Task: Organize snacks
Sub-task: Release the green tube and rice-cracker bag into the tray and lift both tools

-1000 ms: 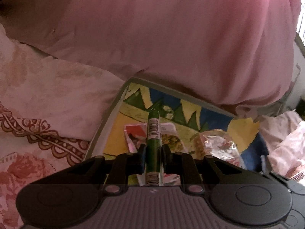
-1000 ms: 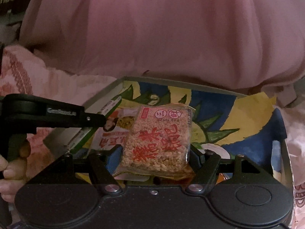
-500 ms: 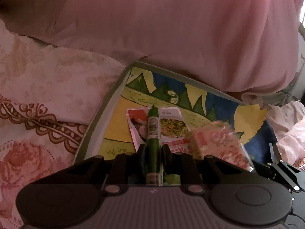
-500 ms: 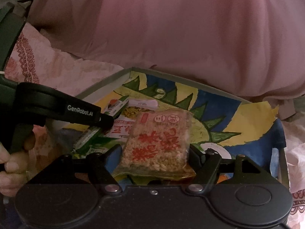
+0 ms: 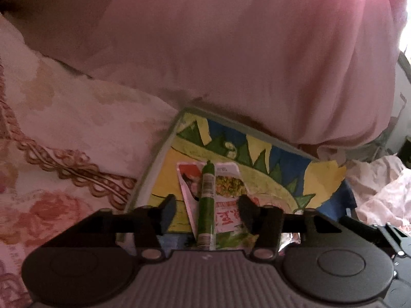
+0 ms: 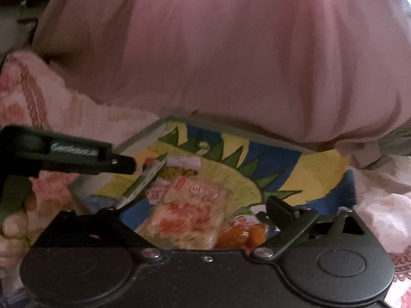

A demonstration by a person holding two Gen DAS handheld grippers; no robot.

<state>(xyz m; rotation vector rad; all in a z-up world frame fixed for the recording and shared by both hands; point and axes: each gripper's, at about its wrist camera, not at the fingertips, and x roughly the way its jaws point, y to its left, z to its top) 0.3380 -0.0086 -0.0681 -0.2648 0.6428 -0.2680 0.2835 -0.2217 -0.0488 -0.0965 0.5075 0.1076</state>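
**Both claws released over painted tray**

Left claw: fingers spread wide, green snack stick between them, touching neither; its near end is cut off by the claw body. It lies on a red-and-white packet in the tray. Floral bedding to the left, pink cloth behind. Right claw: released, left finger hidden. The blurred rice-cracker packet lies in the tray; orange wrapper beside it, partly hidden.
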